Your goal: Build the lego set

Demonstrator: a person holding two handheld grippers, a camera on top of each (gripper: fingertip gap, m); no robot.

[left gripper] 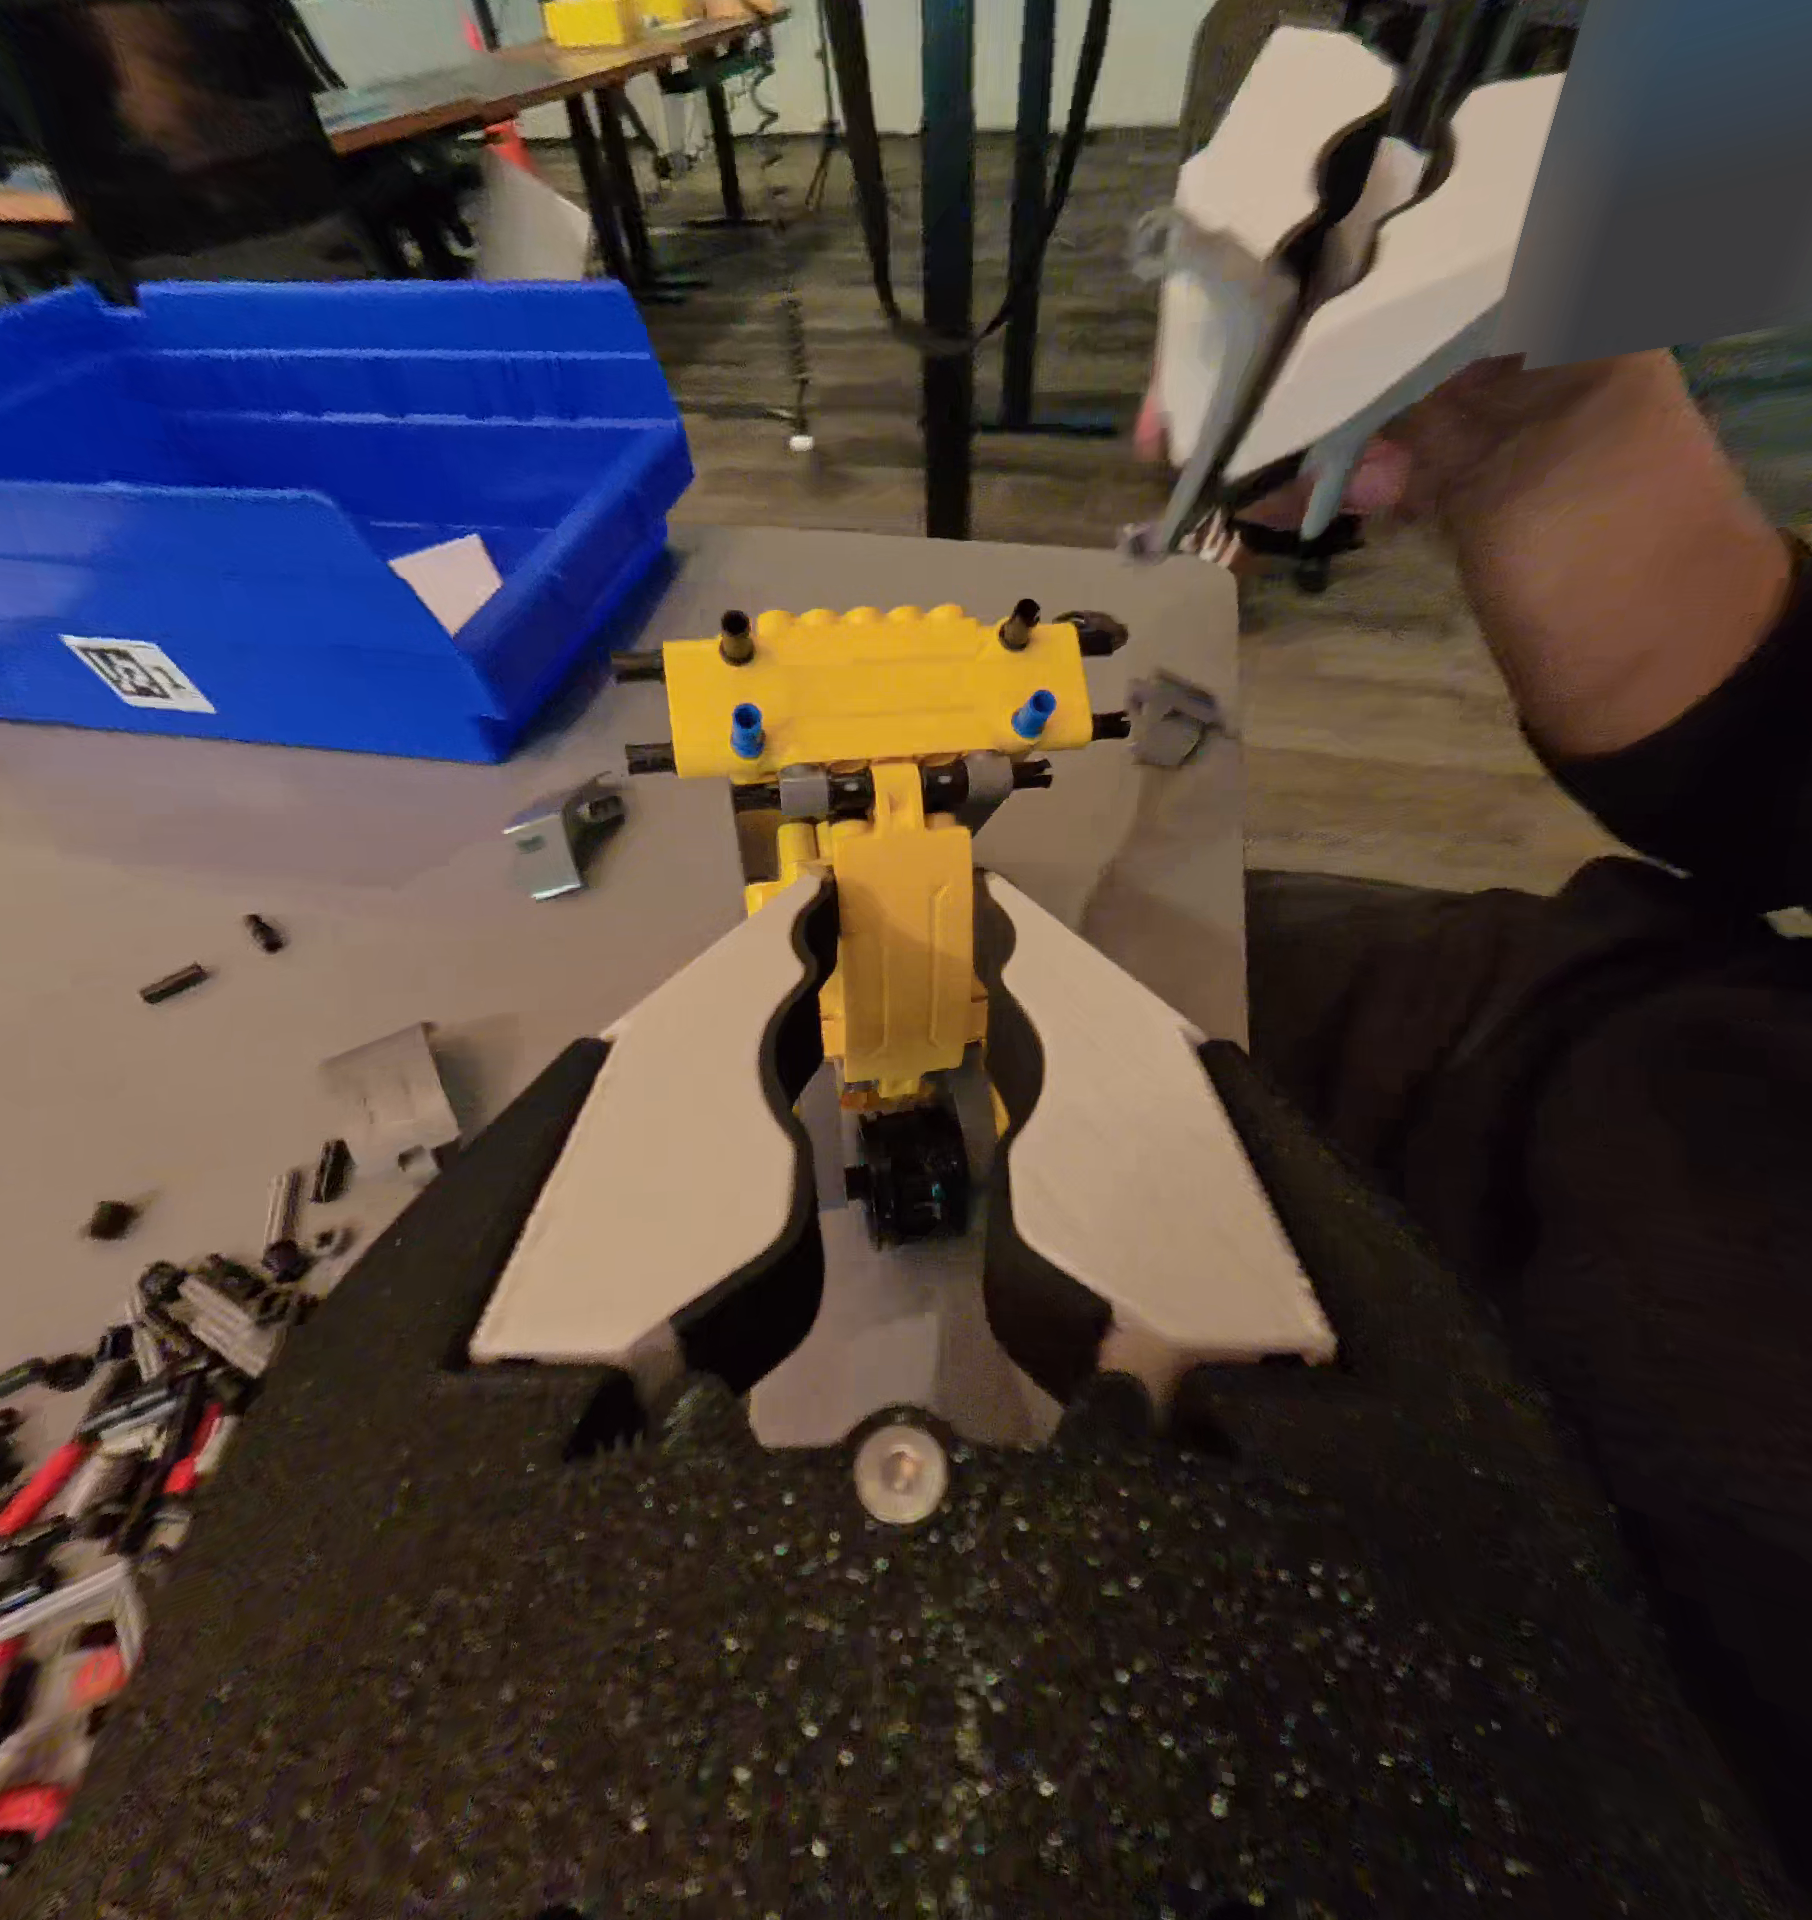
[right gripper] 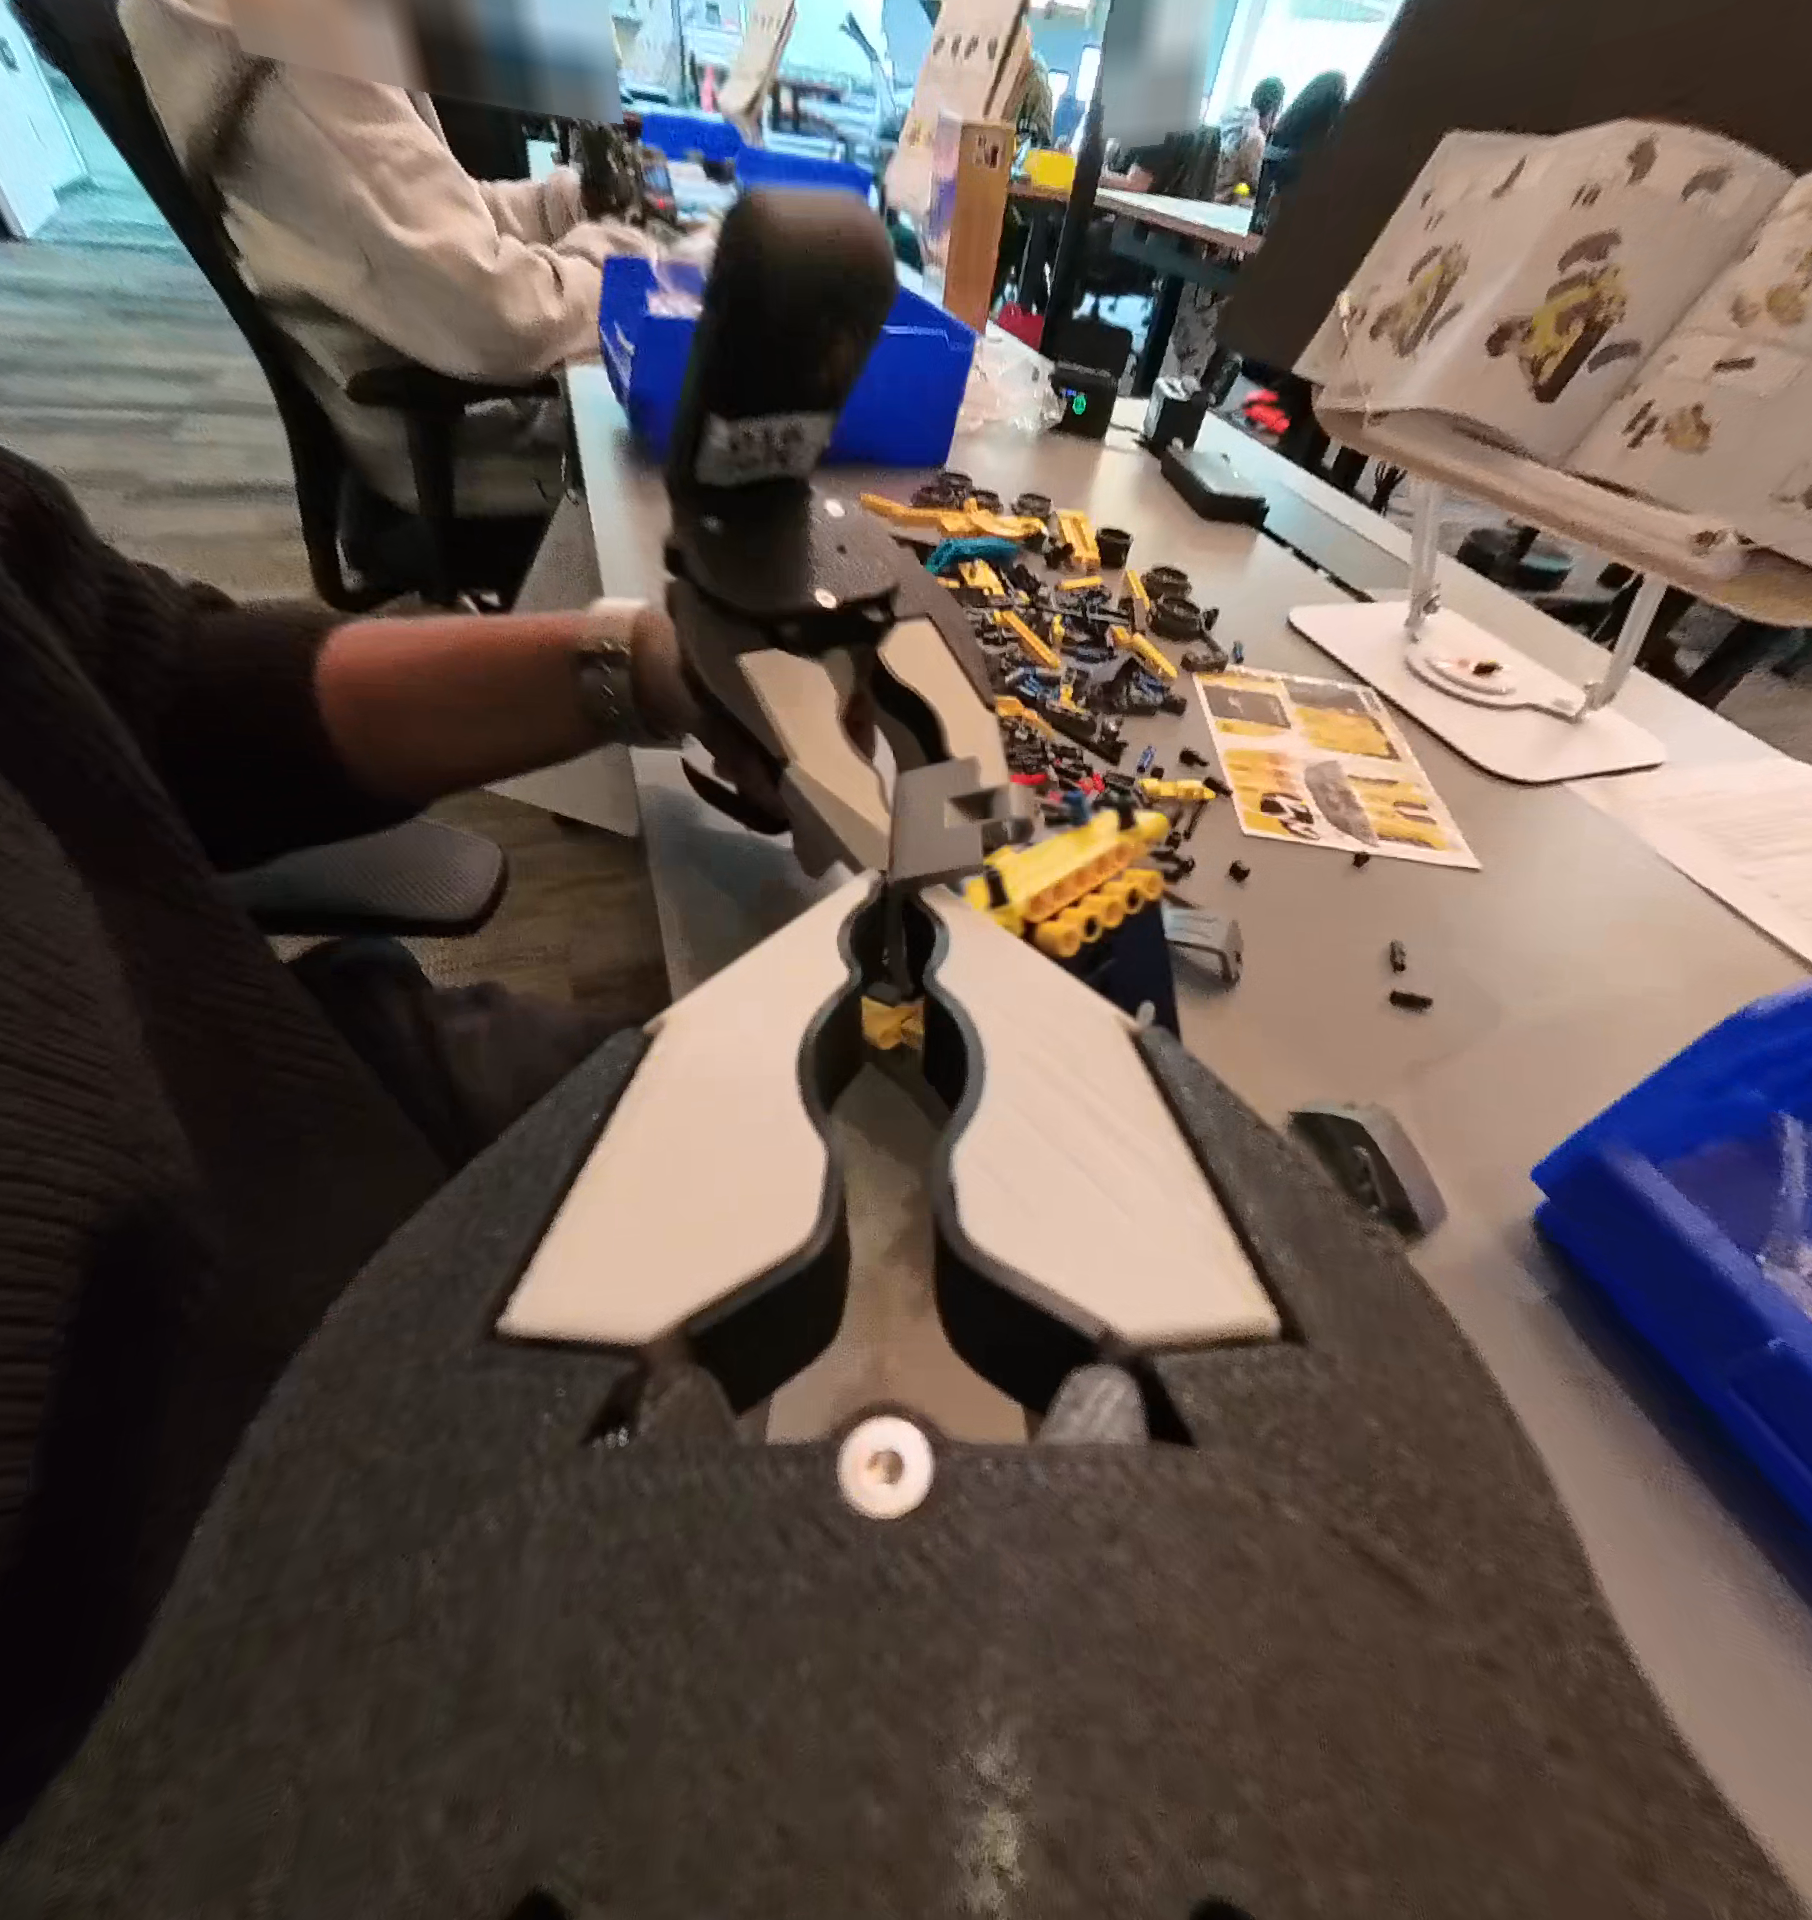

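Grippers first: the left gripper is clamped on a half-built yellow model, gripped around its narrow yellow body, with the wide top block sticking out past the fingertips and a black wheel seen low between the fingers. The model is held just over the near corner of the grey table. The right gripper is nearly closed, pinched on a thin dark piece that carries a grey bracket right at the tips; exactly how it's gripped can't be made out, since that spot is blurred. That bracket is held close beside the model. As for progress, the build looks partly done: four pins are already stuck in the top block, but loose grey brackets and black pins are scattered on the table, a parts pile is heaped farther back, and an open manual is propped on a stand. A blue bin is parked behind the model.
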